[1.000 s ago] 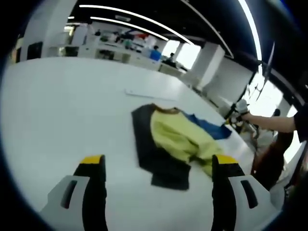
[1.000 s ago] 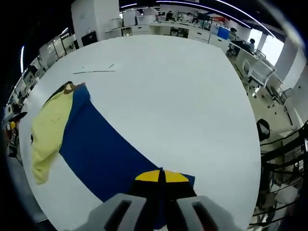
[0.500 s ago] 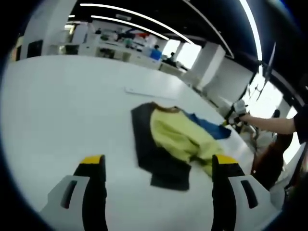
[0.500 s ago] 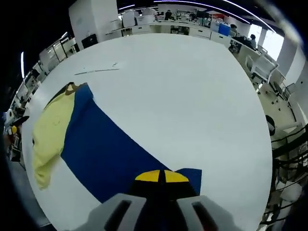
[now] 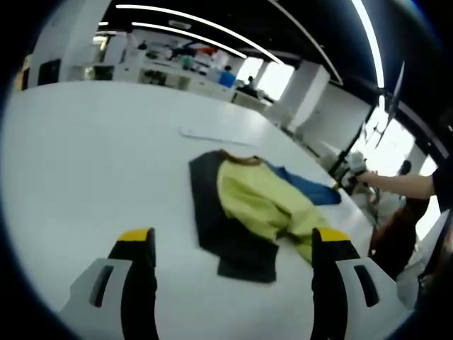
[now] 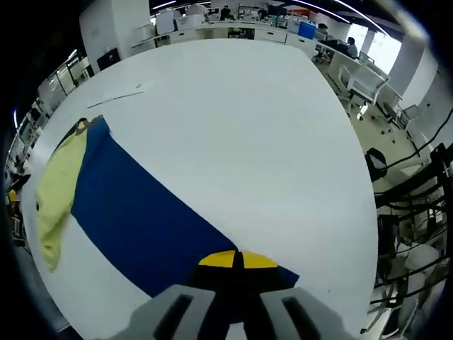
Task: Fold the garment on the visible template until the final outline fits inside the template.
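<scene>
A yellow, blue and dark garment (image 5: 248, 209) lies bunched on the white table (image 5: 85, 156). In the left gripper view my left gripper (image 5: 233, 244) hangs open above the table, a little short of the garment's dark part (image 5: 212, 219), holding nothing. In the right gripper view the garment's blue part (image 6: 134, 212) is stretched out long toward me, with its yellow part (image 6: 53, 188) at the far left. My right gripper (image 6: 239, 261) is shut on the near end of the blue part. The right gripper (image 5: 352, 166) also shows at the right in the left gripper view, at the blue part's end, held by a person's arm.
A thin pale strip (image 5: 212, 136) lies on the table beyond the garment, also seen as the strip (image 6: 113, 99) in the right gripper view. The table's edge (image 6: 368, 212) runs at the right, with office chairs and desks beyond. Wide bare tabletop lies left of the garment.
My right gripper has drawn the blue part further out, so it lies longer and straighter. The left gripper has barely moved.
</scene>
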Motion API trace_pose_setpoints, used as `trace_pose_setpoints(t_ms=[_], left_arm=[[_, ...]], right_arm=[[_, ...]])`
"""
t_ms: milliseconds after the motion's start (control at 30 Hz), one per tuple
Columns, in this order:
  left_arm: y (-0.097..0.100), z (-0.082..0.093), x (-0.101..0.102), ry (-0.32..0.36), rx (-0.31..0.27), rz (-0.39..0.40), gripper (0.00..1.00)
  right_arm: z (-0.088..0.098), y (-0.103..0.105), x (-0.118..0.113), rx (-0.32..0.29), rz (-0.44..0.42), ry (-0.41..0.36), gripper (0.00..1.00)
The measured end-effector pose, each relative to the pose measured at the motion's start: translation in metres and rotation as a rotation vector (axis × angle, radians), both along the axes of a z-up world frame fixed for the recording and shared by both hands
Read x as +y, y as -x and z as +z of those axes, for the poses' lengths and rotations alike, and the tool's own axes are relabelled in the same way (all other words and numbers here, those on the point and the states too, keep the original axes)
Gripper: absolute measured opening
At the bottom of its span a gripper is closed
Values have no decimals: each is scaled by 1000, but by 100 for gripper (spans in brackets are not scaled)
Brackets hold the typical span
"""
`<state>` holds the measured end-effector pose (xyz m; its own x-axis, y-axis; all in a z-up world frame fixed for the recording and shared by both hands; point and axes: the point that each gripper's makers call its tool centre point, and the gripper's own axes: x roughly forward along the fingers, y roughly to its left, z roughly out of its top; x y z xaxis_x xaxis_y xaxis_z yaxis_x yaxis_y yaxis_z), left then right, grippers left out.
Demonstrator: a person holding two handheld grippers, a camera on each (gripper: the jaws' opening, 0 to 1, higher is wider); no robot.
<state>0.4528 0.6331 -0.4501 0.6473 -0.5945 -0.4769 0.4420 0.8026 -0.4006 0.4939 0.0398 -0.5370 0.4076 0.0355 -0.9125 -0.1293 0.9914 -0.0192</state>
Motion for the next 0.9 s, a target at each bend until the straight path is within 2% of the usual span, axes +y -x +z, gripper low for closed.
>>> trace_pose_setpoints(t_ms=[400,600,633,700,800,900], left_arm=[[-2,1,-4,5,-1,-13,87],[-1,2,-2,3,-3,-11,88],[-1,3,-2,3,-3,-11,88],[-1,3,-2,7,-4,-10,88],[-1,3,-2,6,-4,-9,88],[-1,3,-3,8,-4,-11,88]], right_arm=[[1,4,0,-25,12,5,0],[5,0,-2,-63,10,-10,0],[8,-2,1,-94,24,-18,5],[10,-2,5,-115,26,-60,17],[19,4,10,-179,16,-74,34],[23,15,14,-200,-13,-119,42]])
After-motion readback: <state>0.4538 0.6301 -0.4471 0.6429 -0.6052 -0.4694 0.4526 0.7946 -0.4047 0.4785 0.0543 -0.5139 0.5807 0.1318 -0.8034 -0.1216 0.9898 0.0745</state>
